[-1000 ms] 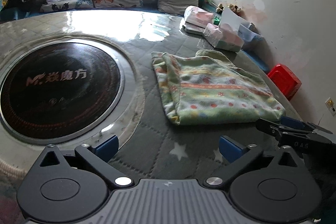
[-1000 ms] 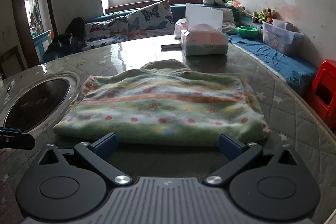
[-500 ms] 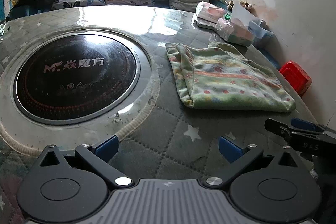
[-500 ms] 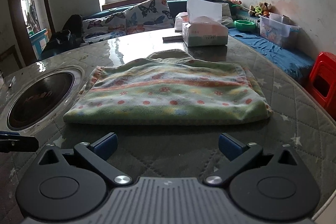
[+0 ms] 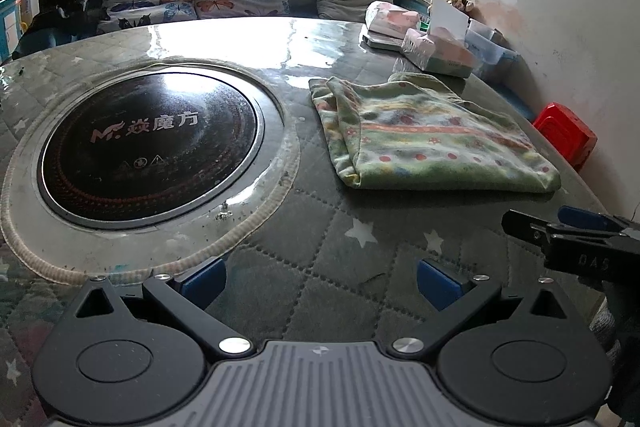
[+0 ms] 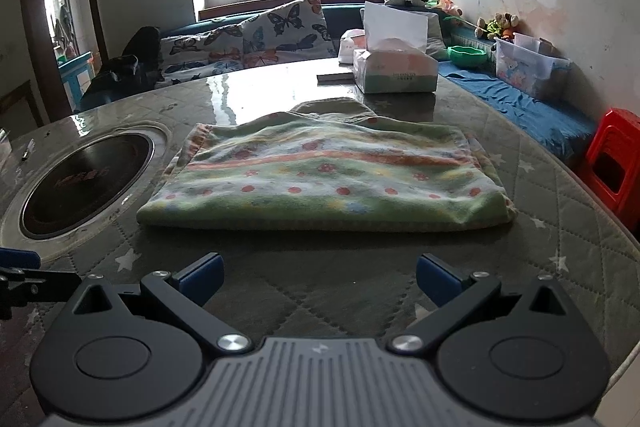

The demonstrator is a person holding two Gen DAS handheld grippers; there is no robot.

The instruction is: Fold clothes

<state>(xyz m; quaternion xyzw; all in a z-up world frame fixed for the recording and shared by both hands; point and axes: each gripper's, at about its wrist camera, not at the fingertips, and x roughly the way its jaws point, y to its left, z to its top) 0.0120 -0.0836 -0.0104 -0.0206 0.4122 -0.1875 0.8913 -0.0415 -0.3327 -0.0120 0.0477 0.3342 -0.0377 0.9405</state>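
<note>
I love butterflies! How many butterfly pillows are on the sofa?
2. One butterfly pillow lies on the left by the dark bag, the other butterfly pillow leans beside it nearer the window. More may be hidden behind the table.

Each gripper, left gripper [image 5: 320, 277] and right gripper [image 6: 319, 274], had black linkages, silver pivot screws, blue fingertip pads [image 6: 202, 273] and a ribbed grey housing.

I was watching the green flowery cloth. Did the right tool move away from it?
Yes. The right tool backed away: more table now shows between it and the folded cloth, which looks unmoved beside the tissue box.
</note>
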